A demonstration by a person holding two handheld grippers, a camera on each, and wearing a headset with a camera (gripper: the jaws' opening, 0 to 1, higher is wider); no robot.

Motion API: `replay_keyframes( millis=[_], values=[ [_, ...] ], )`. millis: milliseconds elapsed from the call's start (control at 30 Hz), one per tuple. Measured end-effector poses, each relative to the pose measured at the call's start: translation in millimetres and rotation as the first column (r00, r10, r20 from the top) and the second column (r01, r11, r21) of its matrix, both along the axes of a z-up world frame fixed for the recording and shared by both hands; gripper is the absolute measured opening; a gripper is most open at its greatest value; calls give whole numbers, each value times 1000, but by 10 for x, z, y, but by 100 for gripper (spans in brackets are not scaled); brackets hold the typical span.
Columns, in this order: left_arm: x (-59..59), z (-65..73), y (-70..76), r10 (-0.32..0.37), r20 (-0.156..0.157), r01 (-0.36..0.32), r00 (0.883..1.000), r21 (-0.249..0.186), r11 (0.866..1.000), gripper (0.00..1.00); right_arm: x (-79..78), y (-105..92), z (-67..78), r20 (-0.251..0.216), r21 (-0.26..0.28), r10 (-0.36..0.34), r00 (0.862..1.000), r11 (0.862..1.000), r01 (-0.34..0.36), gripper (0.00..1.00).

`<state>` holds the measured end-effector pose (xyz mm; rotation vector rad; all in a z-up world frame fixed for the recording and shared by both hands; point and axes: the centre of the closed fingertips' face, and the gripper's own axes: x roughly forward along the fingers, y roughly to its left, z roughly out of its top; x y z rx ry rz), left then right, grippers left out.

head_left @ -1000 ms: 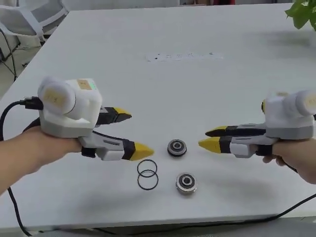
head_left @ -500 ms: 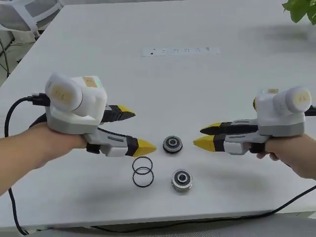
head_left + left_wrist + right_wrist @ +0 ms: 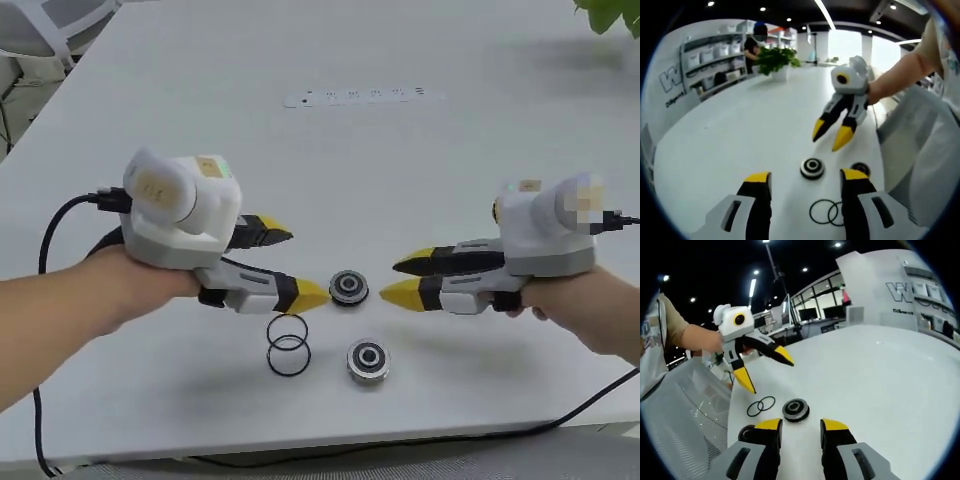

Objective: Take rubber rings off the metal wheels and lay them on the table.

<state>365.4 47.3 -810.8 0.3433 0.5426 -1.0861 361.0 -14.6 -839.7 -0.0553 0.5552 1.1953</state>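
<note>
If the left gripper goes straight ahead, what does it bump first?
Probably the metal wheel lying just ahead between its open jaws. If the left gripper rides higher than it, the right gripper comes next.

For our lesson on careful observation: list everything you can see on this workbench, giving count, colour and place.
metal wheels: two, silver-grey with dark centres; one between the tool tips, the other nearer the person
rubber rings: two, black, overlapping flat on the table, left of the nearer wheel
socket strip: one, white, far middle
plant: one, green, far right corner
table: one, white
cable: one, black, trailing from the left tool
left tool: white, black-and-yellow jaws, open
right tool: same colours, open
</note>
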Motion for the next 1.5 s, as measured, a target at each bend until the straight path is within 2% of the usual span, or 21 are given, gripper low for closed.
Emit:
replay_keyframes(
  millis=[567, 700, 1500],
  values=[
    [18, -158, -181, -21, -34, 22, 999, 8, 1000, 44, -4, 114, -116, 23, -28, 42, 999, 999, -42, 29],
    [4, -206, -215, -23, -55, 23, 998, 6, 1000, 39, -7, 131, -125, 23, -27, 47, 999, 999, -46, 29],
    [17, -344, -363, -40, -67, 42, 997, 16, 999, 24, -20, 178, -139, 19, -15, 54, 998, 998, -54, 30]
  ],
)
